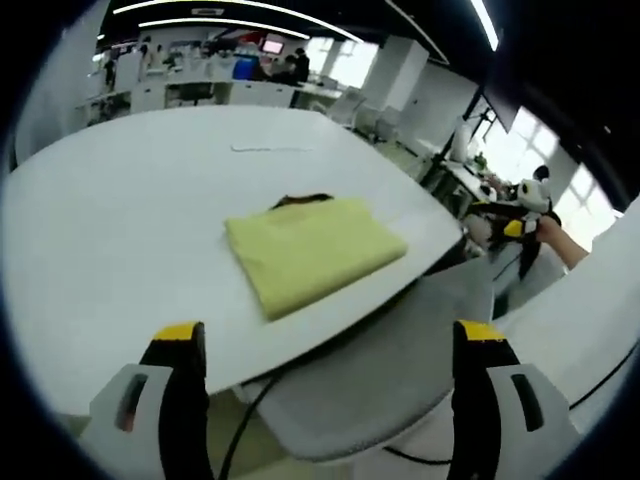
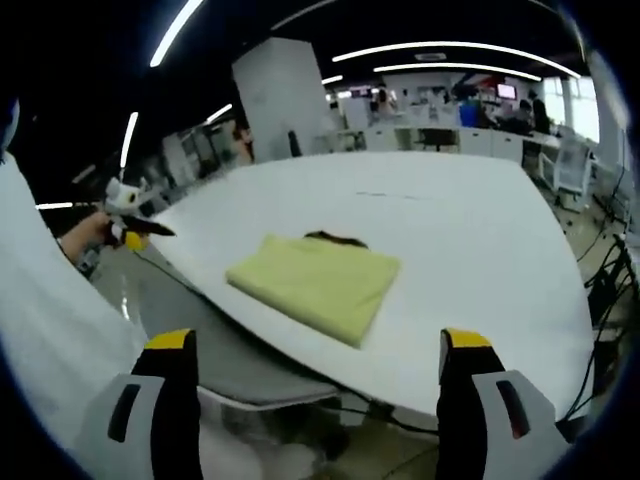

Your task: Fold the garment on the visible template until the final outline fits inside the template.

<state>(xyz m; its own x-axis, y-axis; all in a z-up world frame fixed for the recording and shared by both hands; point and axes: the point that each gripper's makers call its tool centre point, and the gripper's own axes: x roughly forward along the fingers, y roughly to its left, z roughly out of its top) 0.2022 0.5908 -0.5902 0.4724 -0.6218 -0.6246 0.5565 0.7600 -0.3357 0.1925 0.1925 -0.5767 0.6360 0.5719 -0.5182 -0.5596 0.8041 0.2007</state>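
Hovering off the near edge of the white counter (image 1: 120, 200), the left gripper (image 1: 330, 350) is keeping its jaws wide open and empty, and the right gripper (image 2: 315, 355) is doing the same. The yellow garment (image 1: 310, 250) is lying between them on the counter as a flat, soft rectangle with a dark collar (image 1: 300, 199) peeking out. No template outline is showing, so the fit is hard to judge. Any further tug is risking to loosen the thin layers or drag them over the smooth edge.
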